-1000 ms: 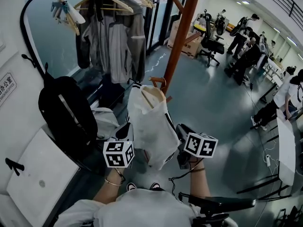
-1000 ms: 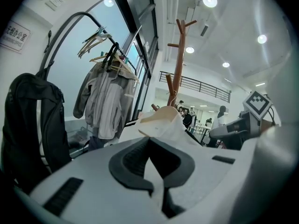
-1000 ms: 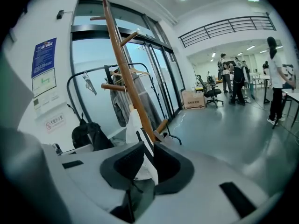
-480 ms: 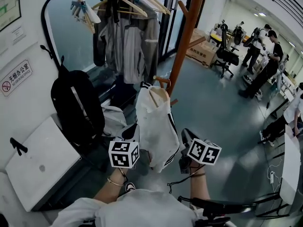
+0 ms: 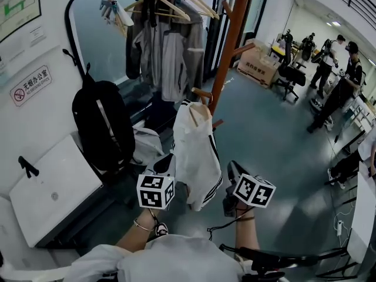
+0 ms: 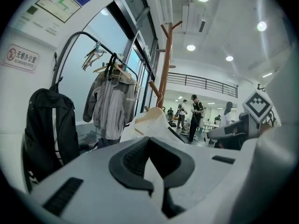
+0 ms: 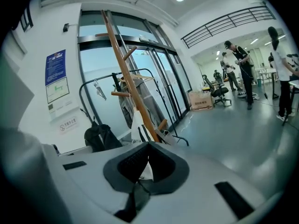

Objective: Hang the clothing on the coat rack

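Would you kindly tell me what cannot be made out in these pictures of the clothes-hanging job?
- Coat rack base: hidden behind the white garment in the head view, behind the claw bodies in both gripper views.
- Hanger hook: head view, too small to tell whether it is on the rack.
- Left claw grip: head view, hidden behind its marker cube.
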